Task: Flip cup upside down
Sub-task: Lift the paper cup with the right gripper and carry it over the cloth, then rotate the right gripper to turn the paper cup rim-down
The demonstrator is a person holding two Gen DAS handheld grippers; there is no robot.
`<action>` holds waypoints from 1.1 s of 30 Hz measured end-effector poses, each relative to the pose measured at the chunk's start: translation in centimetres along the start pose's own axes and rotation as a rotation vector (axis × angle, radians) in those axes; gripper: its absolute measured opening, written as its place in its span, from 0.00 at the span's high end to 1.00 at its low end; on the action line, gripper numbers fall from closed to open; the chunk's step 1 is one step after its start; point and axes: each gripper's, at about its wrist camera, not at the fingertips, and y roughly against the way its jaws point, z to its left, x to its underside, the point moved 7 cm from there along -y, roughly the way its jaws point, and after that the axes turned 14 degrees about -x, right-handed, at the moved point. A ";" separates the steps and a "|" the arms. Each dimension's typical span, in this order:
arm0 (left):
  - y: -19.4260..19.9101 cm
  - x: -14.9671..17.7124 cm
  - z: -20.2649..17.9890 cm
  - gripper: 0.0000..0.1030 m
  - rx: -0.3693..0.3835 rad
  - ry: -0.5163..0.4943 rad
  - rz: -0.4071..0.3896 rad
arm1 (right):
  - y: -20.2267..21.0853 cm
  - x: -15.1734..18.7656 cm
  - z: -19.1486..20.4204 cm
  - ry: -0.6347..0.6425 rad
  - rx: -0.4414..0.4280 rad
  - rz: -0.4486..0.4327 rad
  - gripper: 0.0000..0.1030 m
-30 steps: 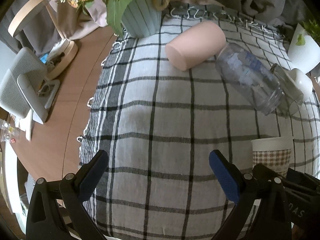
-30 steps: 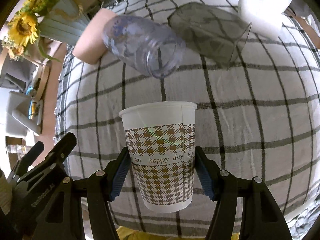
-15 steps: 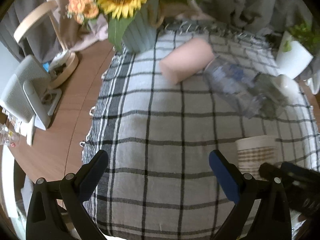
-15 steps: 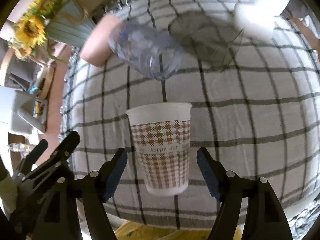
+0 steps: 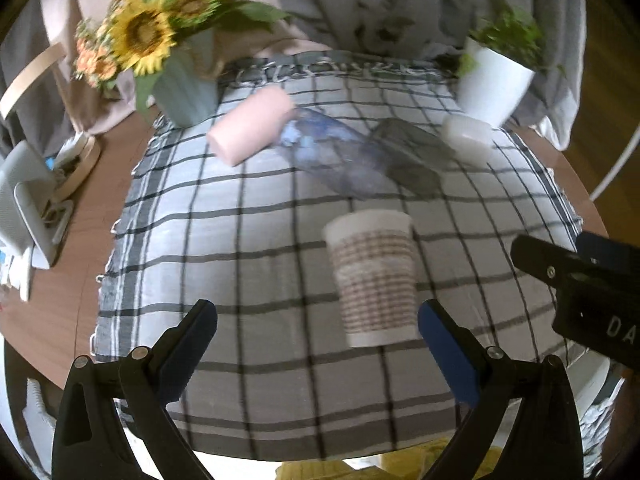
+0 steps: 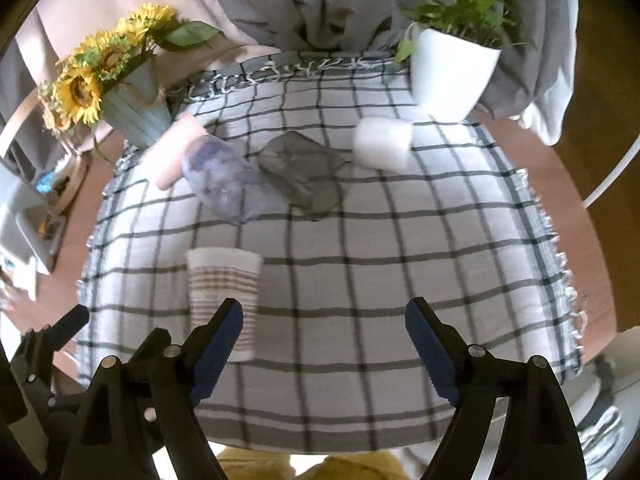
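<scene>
paper cup [image 5: 374, 276]: white, brown houndstooth band. tablecloth [image 5: 256, 248]: grey-white, dark check lines. lying cup [image 5: 250, 127]: pale pink. bottle [image 5: 334, 160]: clear bluish. vase [image 5: 186, 90]: pale teal; sunflowers [image 5: 148, 34] yellow. planter [image 6: 450, 80]: white.

A matt white paper cup with a brown houndstooth band [image 5: 374, 276] stands on a woven grey-and-black checked cloth [image 5: 248, 240] over a smooth reddish wooden surface [image 5: 60, 292], near a clear glossy plastic jar [image 5: 332, 160].

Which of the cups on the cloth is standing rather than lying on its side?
The houndstooth paper cup; the pink cup lies on its side.
</scene>
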 end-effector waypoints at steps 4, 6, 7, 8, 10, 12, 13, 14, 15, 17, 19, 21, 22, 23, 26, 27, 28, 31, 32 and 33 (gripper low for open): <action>0.2 0.8 -1.8 0.02 -0.030 -0.009 -0.070 | 0.5 0.8 -2.2 0.012 0.036 0.010 0.19; 0.2 1.3 -2.7 0.05 -0.065 -0.005 -0.116 | 0.4 1.2 -3.1 0.015 0.050 0.021 0.19; 0.2 1.6 -2.9 0.05 -0.076 -0.006 -0.134 | 0.3 1.5 -3.5 0.017 0.057 0.028 0.19; 0.2 1.9 -3.4 0.06 -0.090 -0.008 -0.157 | 0.2 1.7 -3.8 0.019 0.062 0.035 0.19; 0.0 2.3 -4.3 0.06 -0.097 -0.011 -0.179 | 0.1 2.2 -4.6 0.024 0.075 0.049 0.19; -0.7 2.8 -5.0 0.06 -0.099 -0.002 -0.180 | -0.3 2.6 -5.2 0.030 0.090 0.070 0.19; -1.2 3.0 -5.3 0.07 -0.098 0.000 -0.173 | -0.5 2.8 -5.4 0.031 0.097 0.083 0.19; -1.6 3.2 -5.5 0.12 -0.099 0.004 -0.168 | -0.8 3.1 -5.8 0.031 0.107 0.098 0.19; -2.1 3.4 -5.6 0.16 -0.100 0.006 -0.163 | -1.0 3.4 -6.1 0.030 0.111 0.104 0.19; -2.8 3.5 -5.9 0.19 -0.109 0.004 -0.153 | -1.4 3.9 -6.5 0.023 0.123 0.123 0.19; -3.3 3.7 -6.0 0.19 -0.125 0.003 -0.158 | -1.9 4.4 -6.8 0.014 0.122 0.142 0.19; -3.7 3.8 -5.9 0.21 -0.140 0.006 -0.164 | -2.1 4.8 -6.7 0.010 0.119 0.154 0.19; -3.9 3.8 -5.9 0.23 -0.146 0.005 -0.165 | -2.2 4.9 -6.7 0.009 0.117 0.158 0.19; -4.0 3.7 -5.8 0.29 -0.148 0.002 -0.166 | -2.3 5.0 -6.6 0.009 0.116 0.160 0.19; -4.2 3.6 -5.8 0.36 -0.142 -0.003 -0.174 | -2.5 5.3 -6.3 0.010 0.112 0.164 0.19; -4.3 3.6 -5.8 0.41 -0.143 -0.007 -0.173 | -2.5 5.3 -6.2 0.009 0.111 0.166 0.19; -4.3 3.6 -5.9 0.44 -0.136 -0.013 -0.172 | -2.6 5.4 -6.1 0.009 0.109 0.170 0.19; -4.2 3.6 -5.9 0.47 -0.132 -0.018 -0.170 | -2.7 5.4 -5.8 0.012 0.104 0.171 0.19; -4.1 3.6 -5.8 0.47 -0.134 -0.019 -0.172 | -2.8 5.4 -5.8 0.013 0.102 0.170 0.19; -3.8 3.5 -5.7 0.47 -0.132 -0.020 -0.174 | -2.8 5.3 -5.7 0.015 0.099 0.169 0.19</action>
